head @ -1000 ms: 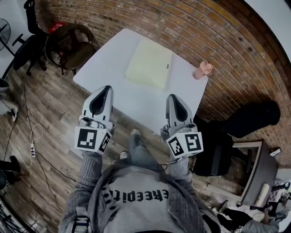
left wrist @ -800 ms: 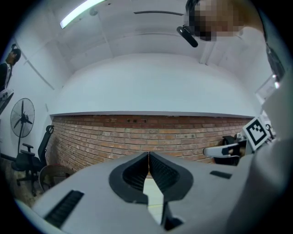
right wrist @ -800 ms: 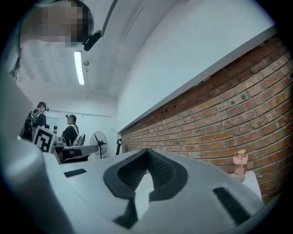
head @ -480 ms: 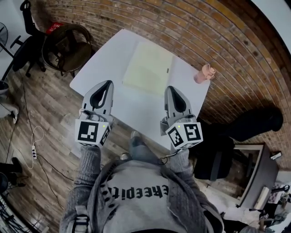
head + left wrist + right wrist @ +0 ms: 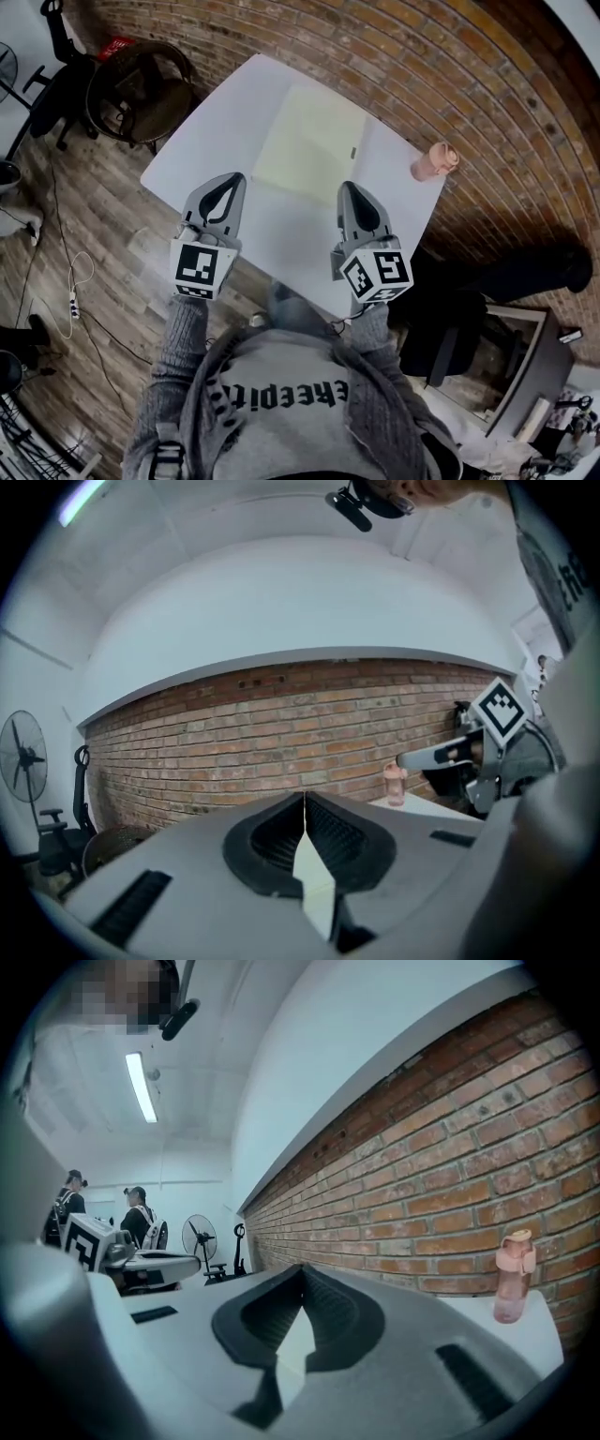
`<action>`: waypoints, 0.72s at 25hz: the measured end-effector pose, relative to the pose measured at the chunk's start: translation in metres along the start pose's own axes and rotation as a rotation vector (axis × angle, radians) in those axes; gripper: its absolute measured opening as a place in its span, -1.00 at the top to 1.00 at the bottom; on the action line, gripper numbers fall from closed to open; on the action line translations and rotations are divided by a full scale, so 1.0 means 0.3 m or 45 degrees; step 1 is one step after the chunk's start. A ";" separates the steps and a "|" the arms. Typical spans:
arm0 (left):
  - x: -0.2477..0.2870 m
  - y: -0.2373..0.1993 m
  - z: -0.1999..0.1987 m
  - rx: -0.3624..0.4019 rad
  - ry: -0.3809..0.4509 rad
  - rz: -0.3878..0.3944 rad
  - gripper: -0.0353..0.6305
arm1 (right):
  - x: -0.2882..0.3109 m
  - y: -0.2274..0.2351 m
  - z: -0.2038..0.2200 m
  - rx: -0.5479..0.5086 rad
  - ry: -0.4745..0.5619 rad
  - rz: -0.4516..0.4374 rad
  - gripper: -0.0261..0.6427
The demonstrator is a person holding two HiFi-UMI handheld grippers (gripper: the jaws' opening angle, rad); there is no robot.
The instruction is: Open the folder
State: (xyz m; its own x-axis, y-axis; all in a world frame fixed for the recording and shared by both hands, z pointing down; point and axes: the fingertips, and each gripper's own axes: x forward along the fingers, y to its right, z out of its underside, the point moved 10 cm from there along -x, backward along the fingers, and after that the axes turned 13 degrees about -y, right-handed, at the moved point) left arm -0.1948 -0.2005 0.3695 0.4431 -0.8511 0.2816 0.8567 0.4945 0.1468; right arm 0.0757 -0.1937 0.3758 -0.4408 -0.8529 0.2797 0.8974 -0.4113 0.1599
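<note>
A pale yellow-green folder (image 5: 314,141) lies closed and flat on the white table (image 5: 211,127), toward its far side. My left gripper (image 5: 228,182) hangs over the table's near part, just short of the folder's near left corner. It is shut with nothing between its jaws. My right gripper (image 5: 354,191) hovers just short of the folder's near right corner, its jaws meeting at the tip, empty. In the left gripper view the left gripper (image 5: 305,797) points level at the brick wall; the right gripper (image 5: 302,1267) does the same in its own view.
A pink bottle (image 5: 433,161) stands at the table's right corner by the brick wall (image 5: 394,56). A dark round chair (image 5: 141,89) sits off the table's left end. A black bag (image 5: 450,319) sits to my right. A fan (image 5: 199,1237) and people (image 5: 70,1204) are far off.
Both grippers have moved forward and down, from above the table's near edge to just short of the folder. The folder has not moved.
</note>
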 end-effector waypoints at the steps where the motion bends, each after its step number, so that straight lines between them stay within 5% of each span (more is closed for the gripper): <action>1: 0.018 0.002 0.013 0.035 -0.025 -0.001 0.86 | 0.011 0.011 0.007 0.004 -0.012 0.003 0.91; 18: 0.253 0.126 0.202 0.818 -0.412 0.091 0.85 | 0.125 0.128 0.122 0.062 -0.152 0.022 0.91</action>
State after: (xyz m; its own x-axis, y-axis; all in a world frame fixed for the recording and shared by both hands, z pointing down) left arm -0.1449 -0.2358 0.4540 0.3066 -0.7672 0.5634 0.4601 0.6377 0.6178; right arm 0.0928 -0.2299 0.4270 -0.4269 -0.8145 0.3929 0.9042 -0.3779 0.1990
